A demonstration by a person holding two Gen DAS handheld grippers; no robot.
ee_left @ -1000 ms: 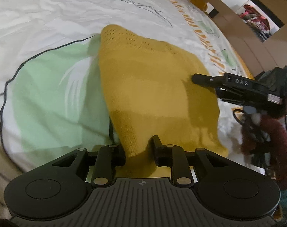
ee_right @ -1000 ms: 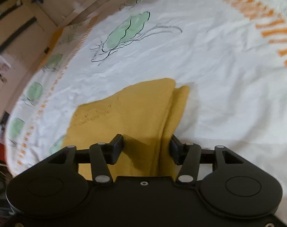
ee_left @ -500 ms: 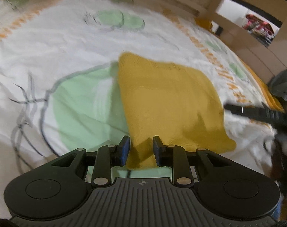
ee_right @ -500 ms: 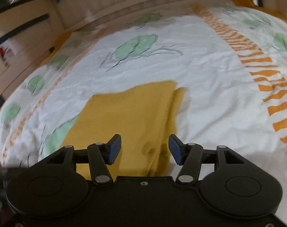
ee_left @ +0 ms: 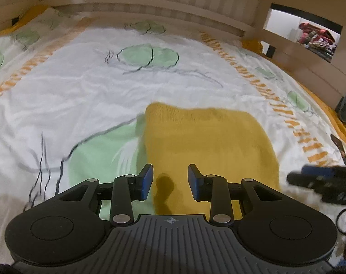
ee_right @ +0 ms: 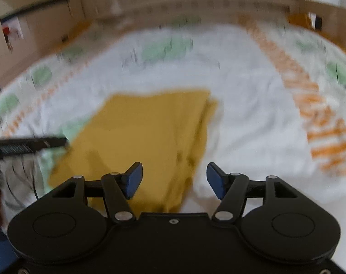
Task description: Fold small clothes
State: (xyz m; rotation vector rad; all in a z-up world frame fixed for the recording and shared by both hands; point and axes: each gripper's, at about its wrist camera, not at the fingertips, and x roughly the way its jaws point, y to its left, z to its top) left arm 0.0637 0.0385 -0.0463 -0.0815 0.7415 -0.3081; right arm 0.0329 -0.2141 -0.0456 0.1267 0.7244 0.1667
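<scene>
now that both claws are standing clear of the cloth, the step in hand is looking like the release after a fold. the left claw (ee_left: 170, 179) is sitting open above the near edge of the mustard-yellow knit garment (ee_left: 209, 146), its jaws having just been opening with nothing pressed between them; the right claw (ee_right: 174, 180) is gaping wider over the garment's right-hand edge, its jaws likewise having just been opening and empty. the garment is lying on the bed's printed sheet (ee_left: 86, 91), folded into a rough rectangle, partly covering a green leaf print. in the right wrist view, a lower layer is peeking out along its far right side, so the edges are not quite matching. the next move is probably calling for a fresh pinch on one short end to fold it over again, or for squaring that stray layer.
</scene>
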